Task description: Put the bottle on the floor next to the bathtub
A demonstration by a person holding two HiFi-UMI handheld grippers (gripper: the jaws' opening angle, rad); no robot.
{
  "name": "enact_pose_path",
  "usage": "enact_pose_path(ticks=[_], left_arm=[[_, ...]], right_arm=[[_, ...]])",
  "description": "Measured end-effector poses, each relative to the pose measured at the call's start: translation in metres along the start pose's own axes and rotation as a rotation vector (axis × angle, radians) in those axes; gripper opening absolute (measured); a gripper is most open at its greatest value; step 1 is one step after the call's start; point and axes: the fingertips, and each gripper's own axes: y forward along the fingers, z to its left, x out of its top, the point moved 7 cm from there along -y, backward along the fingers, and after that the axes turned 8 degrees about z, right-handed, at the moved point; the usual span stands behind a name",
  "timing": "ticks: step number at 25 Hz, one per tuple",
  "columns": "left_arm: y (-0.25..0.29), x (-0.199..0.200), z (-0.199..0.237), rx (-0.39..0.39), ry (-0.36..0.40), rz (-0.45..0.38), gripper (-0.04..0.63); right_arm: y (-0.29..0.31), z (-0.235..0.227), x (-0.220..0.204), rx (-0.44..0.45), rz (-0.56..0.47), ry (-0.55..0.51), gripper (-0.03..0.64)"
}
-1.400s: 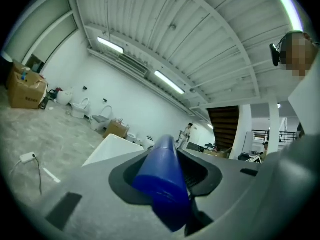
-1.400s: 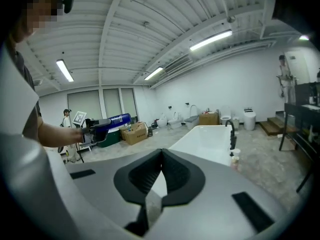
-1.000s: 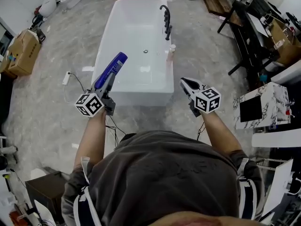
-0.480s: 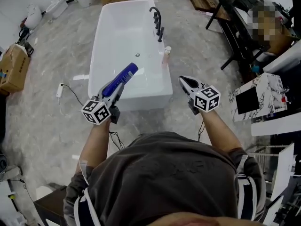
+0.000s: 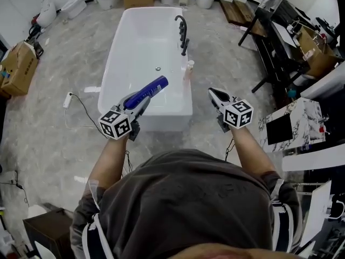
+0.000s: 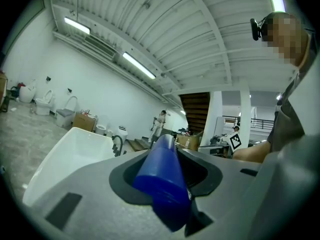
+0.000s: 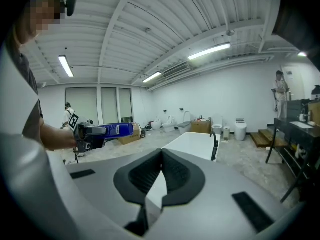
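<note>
A blue bottle (image 5: 151,89) lies slanted in my left gripper (image 5: 140,101), which is shut on its lower part; its top points up and right over the near end of the white bathtub (image 5: 125,63). In the left gripper view the blue bottle (image 6: 161,181) fills the gap between the jaws of the left gripper (image 6: 165,156), with the bathtub (image 6: 65,154) below to the left. My right gripper (image 5: 212,93) hangs beside the tub's near right corner, shut and empty. In the right gripper view the right gripper (image 7: 161,152) has its jaws closed together, and the blue bottle (image 7: 117,129) shows at the left.
A black faucet (image 5: 184,32) and a small pale bottle (image 5: 188,69) stand on the tub's right rim. A cable with a white plug (image 5: 68,99) lies on the grey floor to the left. A cardboard box (image 5: 19,66) is far left; a black rack (image 5: 272,42) and a marble-patterned box (image 5: 294,124) stand at right.
The left gripper has carried the bottle to the right and tilted it further rightward over the tub's near end. The right gripper has hardly moved. The head view shifted a little.
</note>
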Motion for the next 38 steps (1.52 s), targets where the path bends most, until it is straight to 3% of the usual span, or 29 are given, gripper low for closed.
enact_pose_path(ticks=[8,18,29,38], left_arm=[[0.046,-0.018,-0.025,-0.002,0.096,0.159,0.149],[0.153,-0.085,-0.031,-0.085,0.247,0.468,0.149],[0.269,-0.26,-0.039,-0.211,0.415,0.875,0.147],[0.315,-0.449,-0.014,-0.211,0.514,1.174,0.147]], right_arm=[[-0.018,-0.034,-0.025,0.006,0.053,-0.005,-0.006],[-0.003,-0.088,-0.12,-0.03,0.164,0.079,-0.006],[0.034,-0.161,-0.275,-0.058,0.328,0.159,-0.006],[0.084,-0.185,-0.422,-0.051,0.388,0.208,-0.006]])
